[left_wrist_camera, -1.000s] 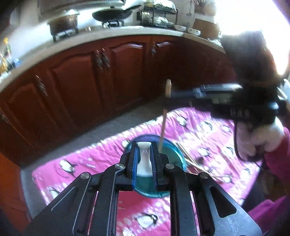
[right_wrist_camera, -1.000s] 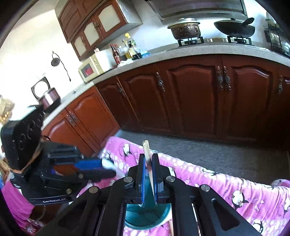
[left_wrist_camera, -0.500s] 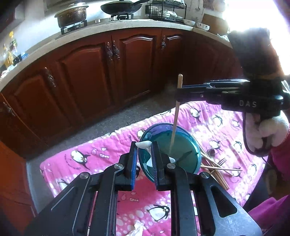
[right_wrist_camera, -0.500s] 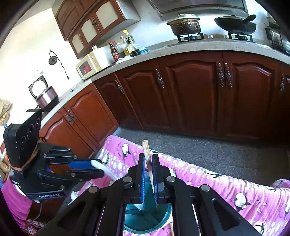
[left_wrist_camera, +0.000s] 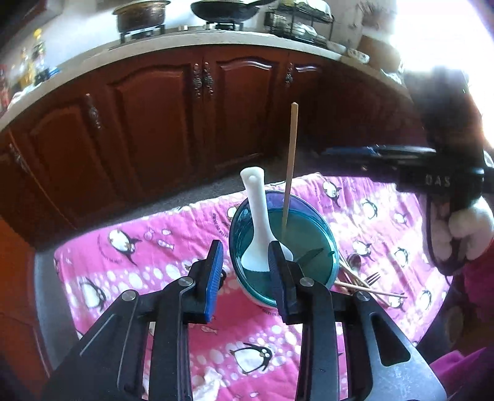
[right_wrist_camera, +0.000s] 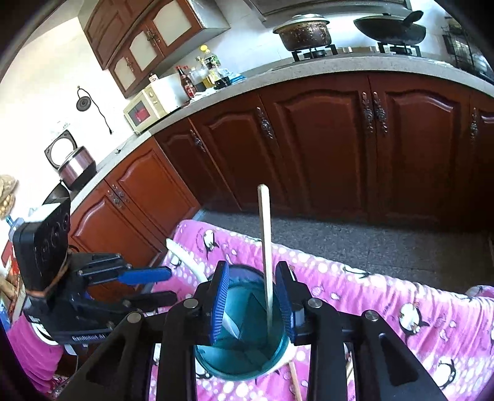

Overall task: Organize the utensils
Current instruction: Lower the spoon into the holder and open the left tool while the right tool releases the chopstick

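A teal cup [left_wrist_camera: 318, 222] stands on a pink penguin cloth [left_wrist_camera: 148, 246]. In it lean a white spoon [left_wrist_camera: 255, 200] and a wooden chopstick [left_wrist_camera: 290, 160]. My left gripper [left_wrist_camera: 245, 274] hovers just before the cup, its jaws opening; the spoon's bowl shows between the blue pads [left_wrist_camera: 214, 271] and they do not press on it. The right wrist view has my right gripper [right_wrist_camera: 251, 297] over the cup [right_wrist_camera: 234, 354], jaws opening. The chopstick [right_wrist_camera: 265, 240] rises free between its pads. The left gripper [right_wrist_camera: 160, 285] shows at the left, the right gripper [left_wrist_camera: 333, 151] at the right.
More chopsticks [left_wrist_camera: 370, 288], a fork [left_wrist_camera: 372, 277] and a metal spoon [left_wrist_camera: 355, 260] lie on the cloth right of the cup. Brown cabinets [right_wrist_camera: 324, 148] and a counter with a pot [right_wrist_camera: 304, 31] and a wok [right_wrist_camera: 389, 27] stand behind. A gloved hand [left_wrist_camera: 463, 228] holds the right gripper.
Both grippers have gone from shut to open. The spoon and the chopstick are let go and now stand in the cup. The left gripper has sunk a little.
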`<action>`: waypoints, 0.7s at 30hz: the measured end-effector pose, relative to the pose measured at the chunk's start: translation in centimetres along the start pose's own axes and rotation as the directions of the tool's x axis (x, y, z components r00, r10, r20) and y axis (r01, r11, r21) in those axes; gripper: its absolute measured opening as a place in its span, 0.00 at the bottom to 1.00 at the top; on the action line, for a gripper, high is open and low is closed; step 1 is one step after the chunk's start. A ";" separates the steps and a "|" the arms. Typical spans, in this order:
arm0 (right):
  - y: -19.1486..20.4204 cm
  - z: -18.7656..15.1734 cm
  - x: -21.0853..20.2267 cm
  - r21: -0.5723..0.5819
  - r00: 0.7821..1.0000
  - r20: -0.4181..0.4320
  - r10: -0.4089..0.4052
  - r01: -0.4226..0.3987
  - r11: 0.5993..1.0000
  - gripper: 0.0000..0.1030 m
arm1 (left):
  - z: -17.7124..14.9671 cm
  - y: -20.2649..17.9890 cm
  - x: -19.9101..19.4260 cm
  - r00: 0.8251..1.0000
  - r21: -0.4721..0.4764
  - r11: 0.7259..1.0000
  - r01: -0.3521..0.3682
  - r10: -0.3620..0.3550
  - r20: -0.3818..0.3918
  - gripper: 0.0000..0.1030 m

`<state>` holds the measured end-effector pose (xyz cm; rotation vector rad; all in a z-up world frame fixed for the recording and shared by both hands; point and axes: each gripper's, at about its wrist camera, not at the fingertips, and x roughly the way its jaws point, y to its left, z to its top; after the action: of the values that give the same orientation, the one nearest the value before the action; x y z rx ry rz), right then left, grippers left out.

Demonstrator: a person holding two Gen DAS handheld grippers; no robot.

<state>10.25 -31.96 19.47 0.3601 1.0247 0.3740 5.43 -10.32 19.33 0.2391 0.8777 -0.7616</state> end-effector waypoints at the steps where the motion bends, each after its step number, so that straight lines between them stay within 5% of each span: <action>1: 0.1 -0.4 -0.2 -0.005 1.000 -0.007 0.014 -0.014 1.000 0.28 | -0.2 0.0 -0.2 1.000 -0.010 1.000 0.006 -0.006 0.004 0.28; 13: -0.9 -4.7 -2.4 -0.009 0.998 -0.054 -0.028 0.028 1.000 0.28 | -3.2 -1.4 -2.5 0.998 -0.123 0.991 0.057 -0.052 0.041 0.44; 21: 1.9 -5.3 -0.7 -0.029 0.996 -0.077 0.046 -0.049 0.998 0.28 | -5.4 -2.9 -3.6 0.996 -0.190 0.979 0.076 -0.068 0.049 0.44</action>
<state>5.04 -30.02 18.37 0.3445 1.0853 0.4490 -1.30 -8.00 18.95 0.0205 0.9176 -0.7414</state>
